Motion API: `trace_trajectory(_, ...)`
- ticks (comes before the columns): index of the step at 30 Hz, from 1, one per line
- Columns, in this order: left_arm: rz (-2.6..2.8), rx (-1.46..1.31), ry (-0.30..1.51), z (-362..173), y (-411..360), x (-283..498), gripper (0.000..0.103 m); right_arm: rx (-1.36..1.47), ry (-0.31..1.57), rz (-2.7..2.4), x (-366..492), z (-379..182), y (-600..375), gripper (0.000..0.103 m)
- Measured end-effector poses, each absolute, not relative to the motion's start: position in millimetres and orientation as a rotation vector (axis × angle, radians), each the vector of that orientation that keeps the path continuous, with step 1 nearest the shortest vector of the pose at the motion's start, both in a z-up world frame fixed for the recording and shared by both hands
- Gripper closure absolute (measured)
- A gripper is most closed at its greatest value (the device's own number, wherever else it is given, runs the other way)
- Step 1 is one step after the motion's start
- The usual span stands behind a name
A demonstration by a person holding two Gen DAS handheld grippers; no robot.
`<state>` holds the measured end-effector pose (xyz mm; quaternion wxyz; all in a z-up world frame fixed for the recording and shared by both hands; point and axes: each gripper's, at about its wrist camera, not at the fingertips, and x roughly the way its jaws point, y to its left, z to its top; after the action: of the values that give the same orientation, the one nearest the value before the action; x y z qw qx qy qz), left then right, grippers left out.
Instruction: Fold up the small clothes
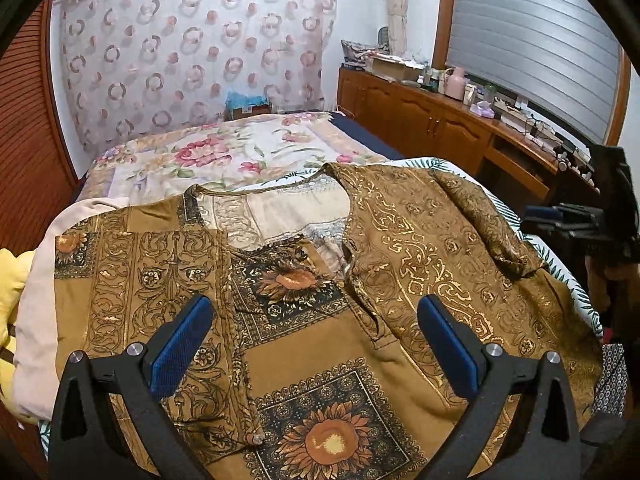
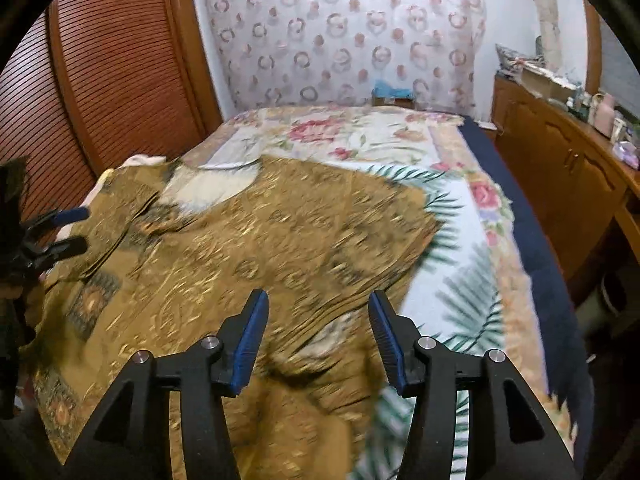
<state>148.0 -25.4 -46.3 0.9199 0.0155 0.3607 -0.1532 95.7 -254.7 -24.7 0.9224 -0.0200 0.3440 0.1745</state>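
Left wrist view: a brown-and-gold printed top (image 1: 320, 280) lies spread, front up and neckline away from the camera, on a bed (image 1: 224, 152) covered with a floral quilt (image 1: 256, 148). One side panel is already turned in over the body, and the sleeve (image 1: 492, 216) on the other side lies bunched near the shoulder. The left gripper (image 1: 316, 344) hangs above the chest of the top with its blue fingers (image 1: 180, 348) wide apart and nothing between them. Right wrist view (blurred): the right gripper (image 2: 318, 340) is over the lower edge of the same top (image 2: 280, 232), where the cloth meets a palm-leaf sheet (image 2: 460, 280); its fingers (image 2: 250, 344) stand part open, with no cloth pinched. By its drape and soft creases, the fabric appears thin, light and limp, with no stiffness to hold a fold line; the metallic print may make it somewhat slick. A single-layer pinch at a seam or hem corner, such as the shoulder seam or the bottom hem, probably gives the surest hold. Lifting from the middle would likely let it sag and undo the fold.
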Motion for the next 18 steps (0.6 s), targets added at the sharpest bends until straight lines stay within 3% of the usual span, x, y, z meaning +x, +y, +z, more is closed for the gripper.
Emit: trace_trajectory(18,-0.250,-0.021,0.794,-64.6,3.0,154.7,0.000,0.046,0.828,0.300,189.7,-52.8,-267.2,0.049)
